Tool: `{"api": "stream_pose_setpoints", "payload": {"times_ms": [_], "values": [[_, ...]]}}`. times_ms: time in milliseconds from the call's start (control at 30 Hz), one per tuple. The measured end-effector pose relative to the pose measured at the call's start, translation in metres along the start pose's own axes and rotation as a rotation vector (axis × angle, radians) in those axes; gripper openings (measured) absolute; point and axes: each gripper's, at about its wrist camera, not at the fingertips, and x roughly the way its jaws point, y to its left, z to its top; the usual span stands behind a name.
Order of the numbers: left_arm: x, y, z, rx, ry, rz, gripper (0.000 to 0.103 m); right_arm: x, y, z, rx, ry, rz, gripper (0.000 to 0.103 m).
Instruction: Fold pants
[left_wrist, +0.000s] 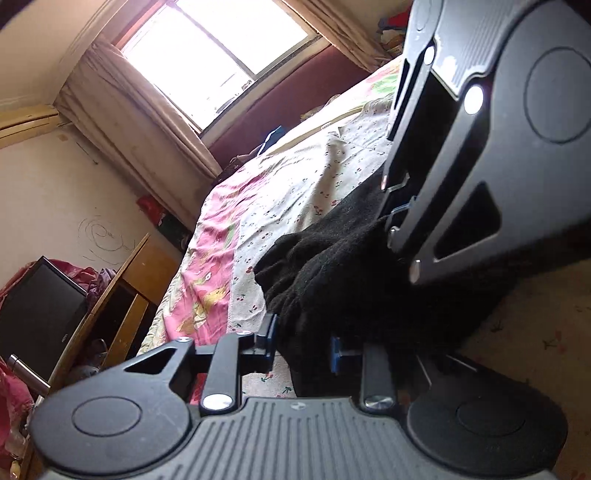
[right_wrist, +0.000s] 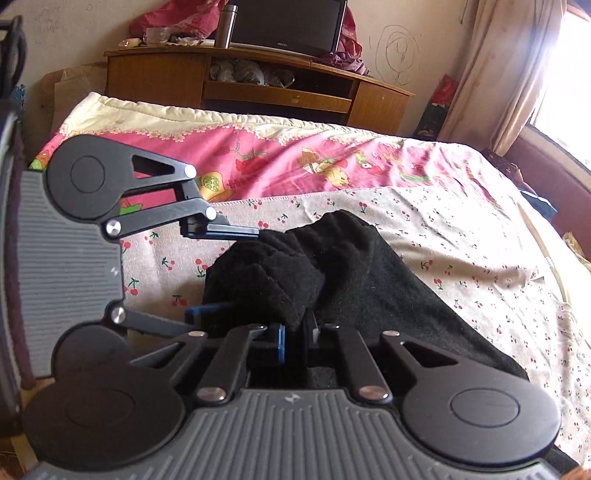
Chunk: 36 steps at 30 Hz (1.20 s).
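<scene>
Pants (right_wrist: 332, 273): black, fleecy, bunched in a heap on the cherry-print sheet (right_wrist: 461, 236), centre of the right wrist view; one long stretch trails to the lower right of that frame.

My right tongs (right_wrist: 297, 338): bottom centre of their own view, fingers drawn close and clenched on a fold of the pants at the near edge of the heap.

My left tongs (left_wrist: 301, 345): bottom centre of their own view, fingers spread wide either side of the black cloth. In the right wrist view they enter from the left, upper finger touching the top of the heap and lower finger beside its base; released, gripping nothing that I can see.

Bed (right_wrist: 258, 162): pink cartoon cover under the sheet. Wooden cabinet (right_wrist: 258, 85) and screen (right_wrist: 288, 26) beyond, upper part of the right view; window (left_wrist: 218, 55) at the top of the left view.

Step in hand, by my reckoning: gathering the bunched end, fold not yet laid flat.

Next move calls for: closing my left tongs on the cloth, then drawing both apart so the heap spreads evenly.
</scene>
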Motion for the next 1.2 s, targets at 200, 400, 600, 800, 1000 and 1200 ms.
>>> {"api": "stream_pose_setpoints", "payload": {"times_ms": [200,400,600,800,1000,1200], "values": [[-0.003,0.017,-0.013,-0.038,0.034,0.029,0.025,0.001,0.005,0.005,0.04,-0.004,0.05,0.008],[0.01,-0.012,-0.04,0.03,0.165,0.014,0.024,0.034,0.029,-0.026,-0.025,0.074,0.042,0.011],[-0.021,0.007,-0.026,-0.049,0.108,0.107,0.027,0.017,0.035,-0.023,-0.06,0.009,0.035,0.034],[-0.011,-0.006,0.004,-0.12,0.037,0.026,0.04,-0.02,0.016,-0.039,0.038,-0.03,0.021,0.035],[0.004,-0.036,0.001,-0.03,0.112,0.006,0.04,-0.07,-0.067,-0.093,0.303,0.072,-0.191,0.038],[-0.022,-0.043,0.062,-0.129,0.003,-0.057,0.041,-0.125,-0.176,-0.157,0.655,0.13,-0.453,0.038]]}}
